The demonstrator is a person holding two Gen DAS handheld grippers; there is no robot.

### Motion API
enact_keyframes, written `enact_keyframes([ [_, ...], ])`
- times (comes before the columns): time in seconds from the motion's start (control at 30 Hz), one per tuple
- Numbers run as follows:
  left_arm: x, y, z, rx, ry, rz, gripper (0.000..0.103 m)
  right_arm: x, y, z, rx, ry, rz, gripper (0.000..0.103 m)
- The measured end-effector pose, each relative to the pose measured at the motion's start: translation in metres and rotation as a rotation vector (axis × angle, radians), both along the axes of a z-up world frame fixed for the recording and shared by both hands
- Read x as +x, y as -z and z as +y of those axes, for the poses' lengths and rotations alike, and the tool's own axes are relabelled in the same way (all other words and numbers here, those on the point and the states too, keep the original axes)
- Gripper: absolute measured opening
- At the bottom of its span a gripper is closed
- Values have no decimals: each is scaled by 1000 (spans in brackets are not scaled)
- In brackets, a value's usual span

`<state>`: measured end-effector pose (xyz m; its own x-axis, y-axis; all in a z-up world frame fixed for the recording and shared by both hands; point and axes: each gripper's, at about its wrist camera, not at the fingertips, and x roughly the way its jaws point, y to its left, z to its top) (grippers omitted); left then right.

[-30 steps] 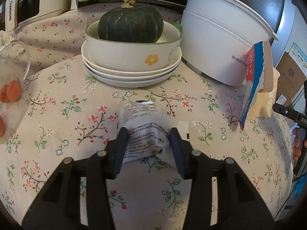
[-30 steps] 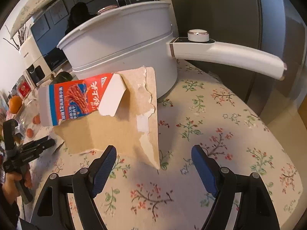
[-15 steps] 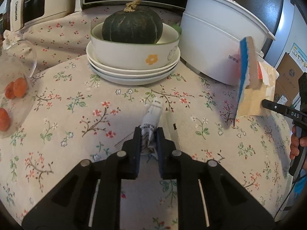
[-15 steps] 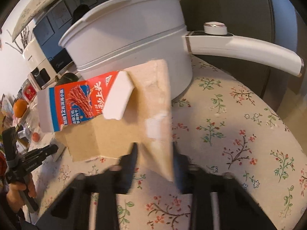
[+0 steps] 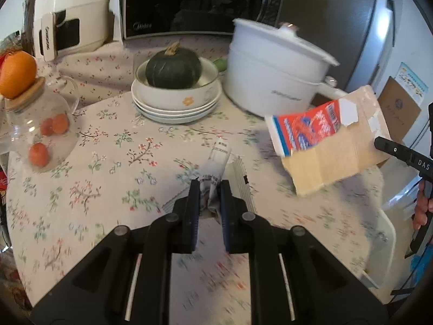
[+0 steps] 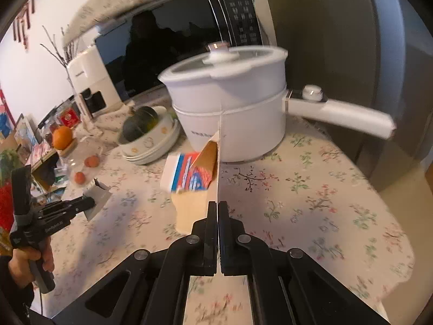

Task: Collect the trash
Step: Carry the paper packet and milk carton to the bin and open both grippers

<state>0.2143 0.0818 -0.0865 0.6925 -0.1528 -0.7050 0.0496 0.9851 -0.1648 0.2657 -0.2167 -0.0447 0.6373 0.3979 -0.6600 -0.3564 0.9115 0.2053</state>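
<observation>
My left gripper is shut on a crumpled white printed wrapper and holds it above the floral tablecloth. It shows from the side in the right wrist view. My right gripper is shut on the edge of a torn cardboard snack box with a red and blue printed face, held off the table. The same box hangs at the right in the left wrist view.
A white electric pot with a long handle stands at the back. A green squash sits in a bowl on stacked plates. A glass jar with an orange on top is at the left. A microwave is behind.
Both grippers closed, the left on the wrapper and the right on the box edge. Both have lifted and pulled back from the table with their items.
</observation>
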Motion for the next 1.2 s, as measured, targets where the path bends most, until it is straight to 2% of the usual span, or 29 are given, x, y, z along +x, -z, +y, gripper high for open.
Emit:
enact_keyframes([
  [0.17, -43, -25, -16, -28, 23, -16, 15, -50, -32, -13, -2, 9, -39, 1],
  [0.33, -81, -38, -28, -73, 36, -20, 15, -98, -42, -28, -14, 27, -52, 1],
  [0.5, -112, -43, -43, -116, 52, -21, 15, -137, -50, -50, -8, 64, -87, 1],
  [0.63, -126, -44, -62, -182, 89, -26, 15, -161, -61, -70, -14, 102, -118, 1],
  [0.73, -130, -40, -87, -164, 152, -18, 16, -178, -66, -90, -55, 133, -149, 1],
  [0.97, -128, -31, -147, -138, 290, 8, 16, -200, -60, -158, -125, 248, -134, 1],
  [1.2, -129, -21, -201, -124, 394, 30, 16, -203, -28, -204, -205, 332, -51, 1],
])
